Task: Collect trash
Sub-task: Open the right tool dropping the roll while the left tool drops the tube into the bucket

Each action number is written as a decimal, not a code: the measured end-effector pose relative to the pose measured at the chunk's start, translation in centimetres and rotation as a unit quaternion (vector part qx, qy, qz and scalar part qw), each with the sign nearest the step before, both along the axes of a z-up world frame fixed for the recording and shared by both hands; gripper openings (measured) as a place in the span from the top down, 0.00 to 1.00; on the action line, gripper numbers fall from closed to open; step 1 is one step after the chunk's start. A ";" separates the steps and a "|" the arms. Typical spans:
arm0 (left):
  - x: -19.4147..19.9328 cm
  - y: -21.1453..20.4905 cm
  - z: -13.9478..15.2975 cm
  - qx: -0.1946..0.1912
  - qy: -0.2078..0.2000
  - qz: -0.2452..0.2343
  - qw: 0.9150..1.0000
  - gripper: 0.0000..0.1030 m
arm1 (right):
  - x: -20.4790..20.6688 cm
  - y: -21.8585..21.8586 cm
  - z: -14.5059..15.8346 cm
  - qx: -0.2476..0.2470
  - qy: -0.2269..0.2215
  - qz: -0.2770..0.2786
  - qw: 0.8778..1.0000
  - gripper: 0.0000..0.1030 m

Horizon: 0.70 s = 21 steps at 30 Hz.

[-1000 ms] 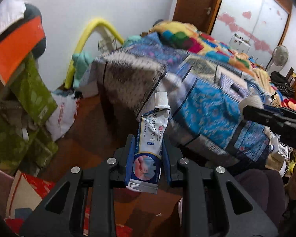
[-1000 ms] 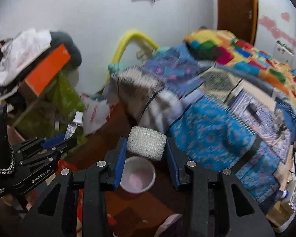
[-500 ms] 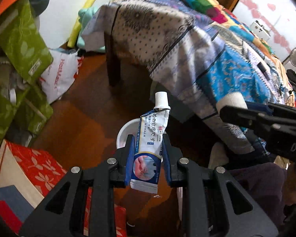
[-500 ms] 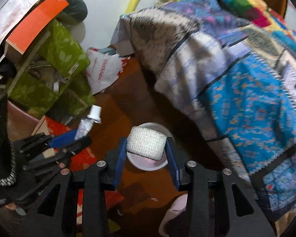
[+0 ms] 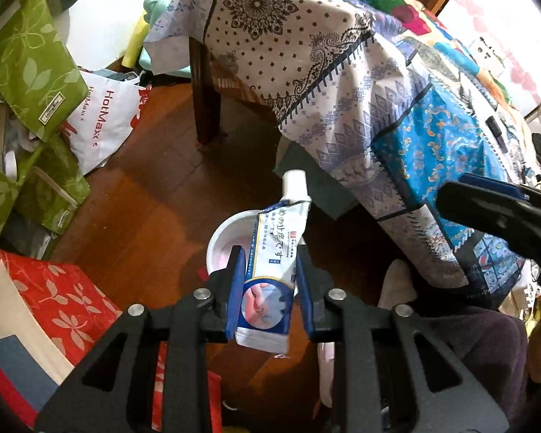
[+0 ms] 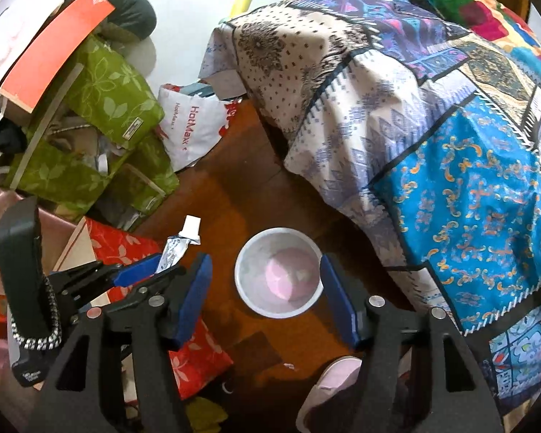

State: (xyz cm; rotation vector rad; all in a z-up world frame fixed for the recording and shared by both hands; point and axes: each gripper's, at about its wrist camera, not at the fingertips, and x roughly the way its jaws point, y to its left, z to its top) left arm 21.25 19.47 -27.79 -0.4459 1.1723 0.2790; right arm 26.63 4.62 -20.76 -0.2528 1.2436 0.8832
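Above the bin (image 6: 278, 277), our left gripper (image 5: 268, 294) loosely pinches the light, squashy tube (image 5: 270, 274) mid-body while our right gripper (image 6: 267, 297) gapes empty.

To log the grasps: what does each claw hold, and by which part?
Left claw: the tube, by its lower body; its jaws have just been opening. Right claw: nothing; its jaws have just been opening.
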 end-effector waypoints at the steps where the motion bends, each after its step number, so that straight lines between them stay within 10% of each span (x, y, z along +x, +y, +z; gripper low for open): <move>1: 0.3 -0.1 -0.1 0.002 0.004 -0.002 1.000 0.63 | 0.1 -0.2 0.1 -0.002 -0.003 -0.001 1.000 0.43; 21: -2.9 -3.3 9.0 0.071 -0.075 -0.013 0.995 0.60 | -2.1 -5.0 5.7 0.023 -0.077 -0.026 0.996 0.43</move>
